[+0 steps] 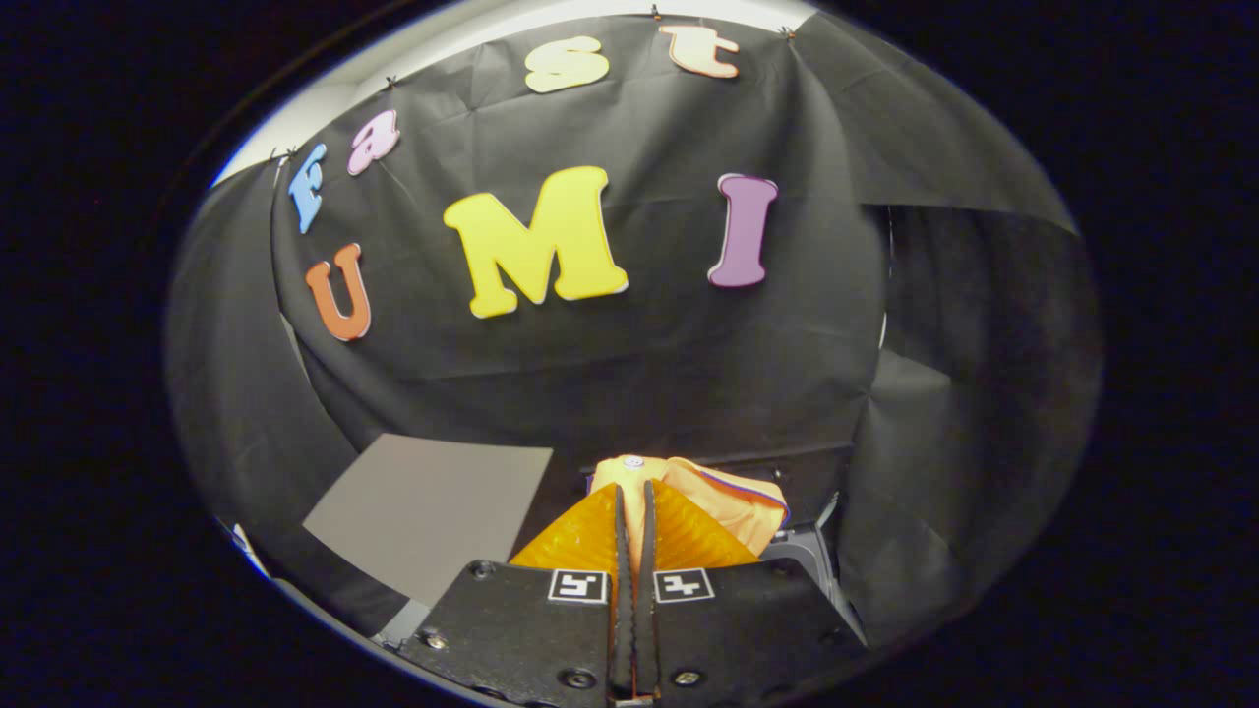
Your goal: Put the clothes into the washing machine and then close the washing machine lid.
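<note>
Gripper: the two fingers stand close together, only a thin slit left between them. A strip of orange cloth shows in that slit, so the fingers look pinched on a fold of the garment.

Garment: orange-yellow fabric with a thin dark trim line along one edge and a small pale round spot near its top, possibly a button or snap, too small to tell. It bunches up just ahead of the fingertips and spills to the right of them. Whether it hangs free or rests on something below cannot be told.

Right of the garment and partly under it: a grey plastic part with an angled edge, likely a piece of the washing machine; its shape is mostly hidden by the gripper body. Behind the garment runs a dark horizontal panel or ledge with a couple of small fixings on it.

Left of the fingers, lower down: a flat grey sheet or board, lying at an angle, well apart from the garment.

Beyond everything: the black cloth wall of the booth, creased, with a loose black drape hanging on the right side.
</note>
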### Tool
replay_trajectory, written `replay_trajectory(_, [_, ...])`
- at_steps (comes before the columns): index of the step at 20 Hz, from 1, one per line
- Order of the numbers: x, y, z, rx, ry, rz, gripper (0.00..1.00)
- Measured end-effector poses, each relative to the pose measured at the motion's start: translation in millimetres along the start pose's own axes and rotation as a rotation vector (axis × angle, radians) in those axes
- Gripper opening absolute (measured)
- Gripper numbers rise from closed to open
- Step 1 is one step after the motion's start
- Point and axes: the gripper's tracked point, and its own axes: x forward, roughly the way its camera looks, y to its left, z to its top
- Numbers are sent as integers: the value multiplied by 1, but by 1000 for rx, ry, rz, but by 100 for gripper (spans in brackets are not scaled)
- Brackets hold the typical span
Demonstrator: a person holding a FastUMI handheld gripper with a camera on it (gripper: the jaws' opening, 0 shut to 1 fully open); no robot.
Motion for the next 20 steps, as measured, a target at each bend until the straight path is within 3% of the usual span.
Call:
replay_trajectory(5, [45, -28, -65, 29, 90, -34, 5])
replay_trajectory(20, [179, -98, -202, -8, 291, -128, 4])
